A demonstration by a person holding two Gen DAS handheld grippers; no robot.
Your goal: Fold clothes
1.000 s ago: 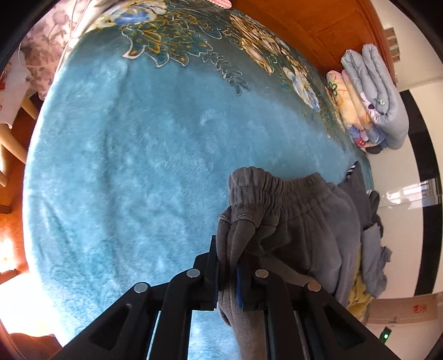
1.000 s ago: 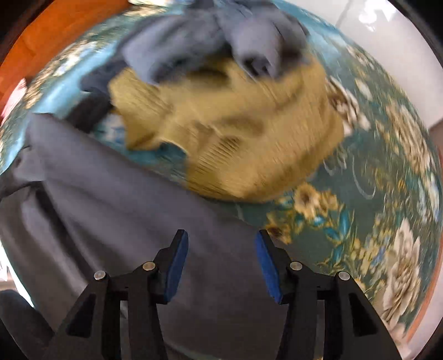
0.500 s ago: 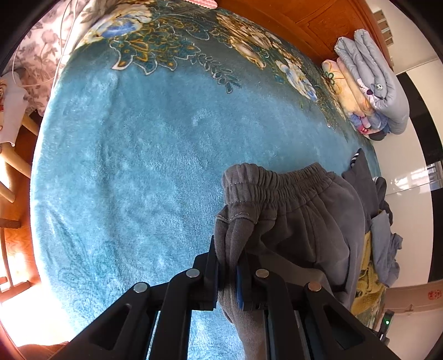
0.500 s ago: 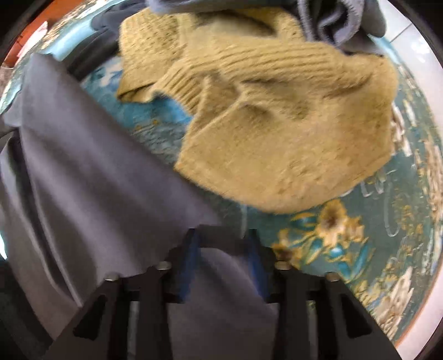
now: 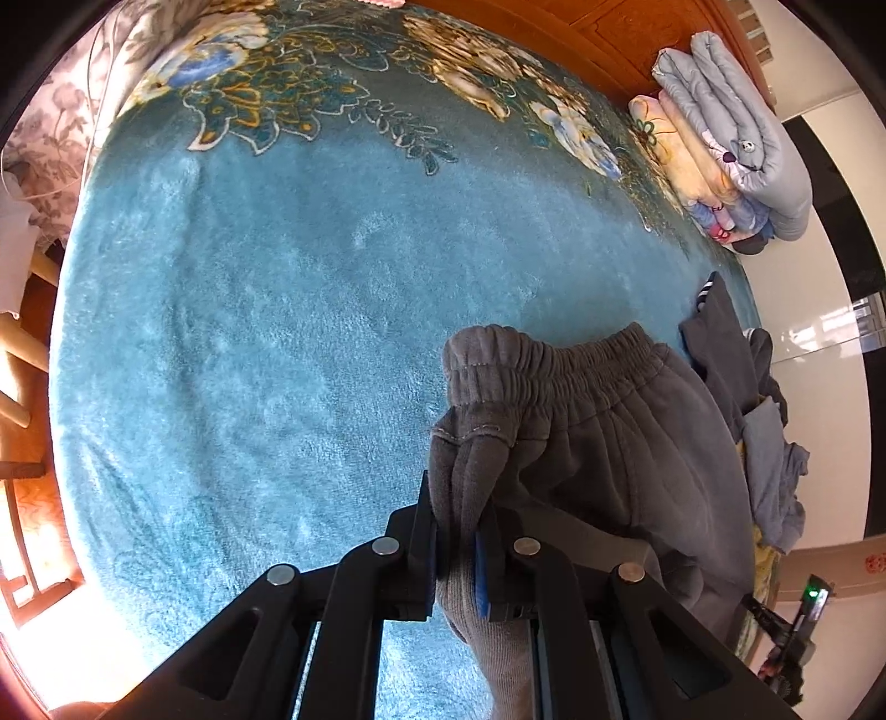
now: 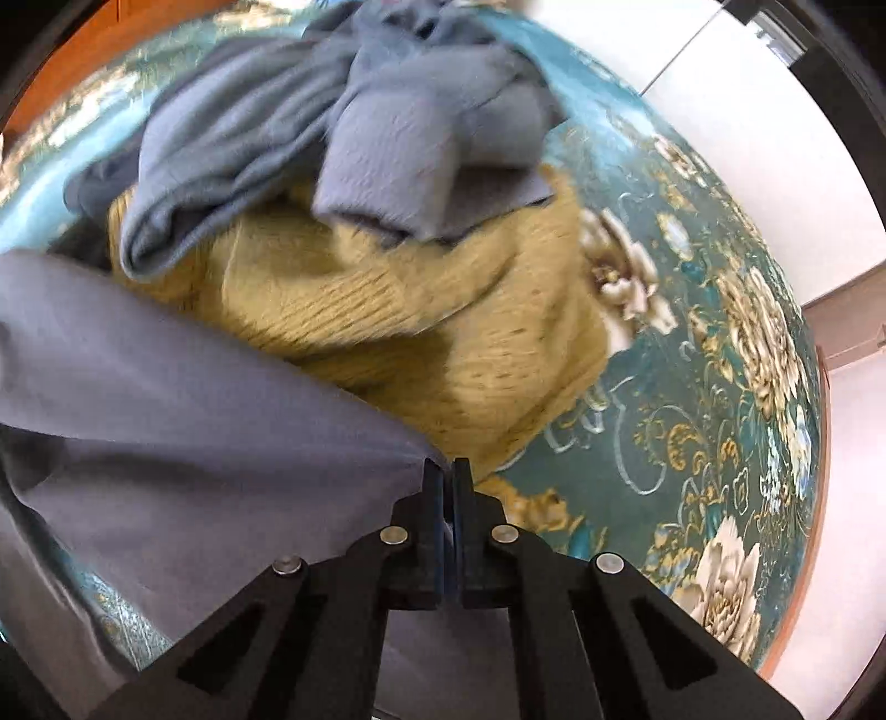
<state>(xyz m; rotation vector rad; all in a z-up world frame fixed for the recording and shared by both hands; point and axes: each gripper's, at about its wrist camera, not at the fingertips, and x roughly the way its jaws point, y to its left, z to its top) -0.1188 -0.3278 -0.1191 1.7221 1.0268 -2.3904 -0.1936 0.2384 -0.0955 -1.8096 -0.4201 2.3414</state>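
Observation:
Grey sweatpants [image 5: 598,443] with an elastic waistband lie on a teal plush blanket [image 5: 277,332]. My left gripper [image 5: 457,531] is shut on a bunched corner of the waistband and a ribbed cuff. In the right wrist view my right gripper [image 6: 447,487] is shut on an edge of the same grey pants [image 6: 194,421], lifting the cloth off the blanket. A mustard knit sweater [image 6: 387,310] lies just beyond it, with a blue-grey garment [image 6: 360,127] on top.
Folded quilts [image 5: 736,144] are stacked at the far right by a wooden headboard [image 5: 554,27]. Dark and blue clothes [image 5: 758,421] are piled at the right edge of the bed. The floral blanket border [image 6: 720,387] runs along the bed edge.
My right gripper has closed on the edge of the grey pants and lifted it. My left gripper has kept its grip and shifted slightly over the blanket.

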